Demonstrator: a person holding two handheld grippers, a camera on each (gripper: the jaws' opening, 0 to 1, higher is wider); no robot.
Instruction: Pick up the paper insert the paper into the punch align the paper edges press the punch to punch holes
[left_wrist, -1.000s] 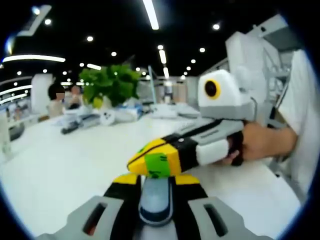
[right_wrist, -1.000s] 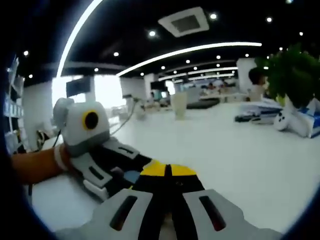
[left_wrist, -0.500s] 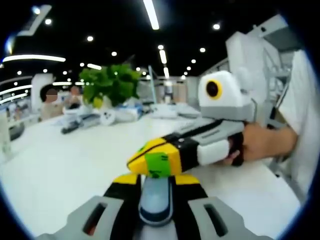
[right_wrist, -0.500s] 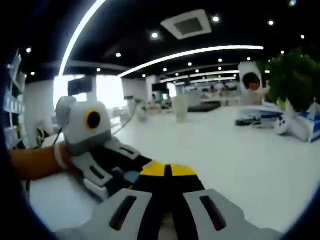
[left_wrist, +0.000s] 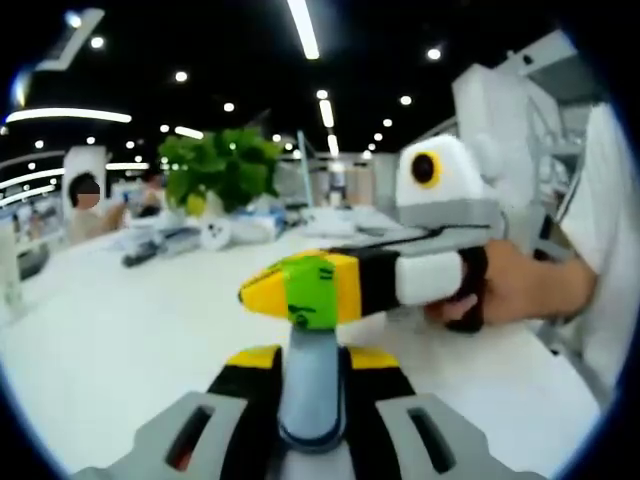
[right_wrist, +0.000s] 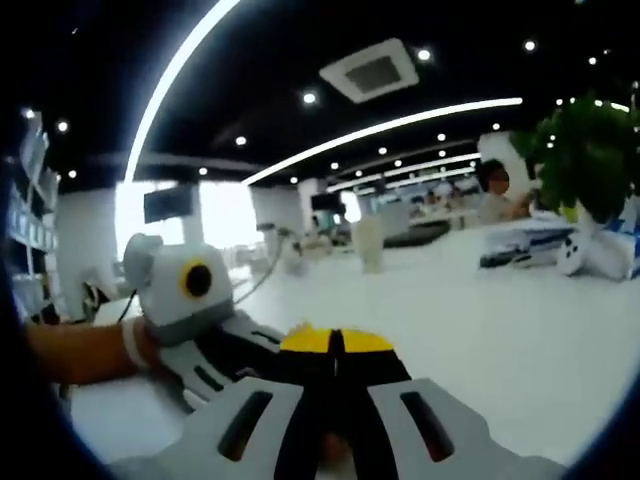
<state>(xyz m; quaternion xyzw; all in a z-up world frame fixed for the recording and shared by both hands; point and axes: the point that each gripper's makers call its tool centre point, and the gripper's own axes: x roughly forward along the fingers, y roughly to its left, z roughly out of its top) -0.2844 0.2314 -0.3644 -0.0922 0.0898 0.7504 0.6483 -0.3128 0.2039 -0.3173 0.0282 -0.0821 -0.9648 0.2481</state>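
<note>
Broad white tabletop (left_wrist: 110, 340) open ahead, right tongs (left_wrist: 262, 292) crossing just before the left tongs (left_wrist: 312, 362), plant (left_wrist: 222, 165) and clutter well apart at far edge

Broad, glossy white table (left_wrist: 120, 340) extending away to its far edge. Resting on it at the far side: a leafy green potted plant (left_wrist: 222, 170), a small white rounded device with dark spots (left_wrist: 214, 234), a long dark flat object (left_wrist: 150, 252), and blue-and-white packages (right_wrist: 625, 240) beside the plant.

Smooth glossy white table (left_wrist: 120, 330); matt plastic right claw (left_wrist: 262, 292).
</note>
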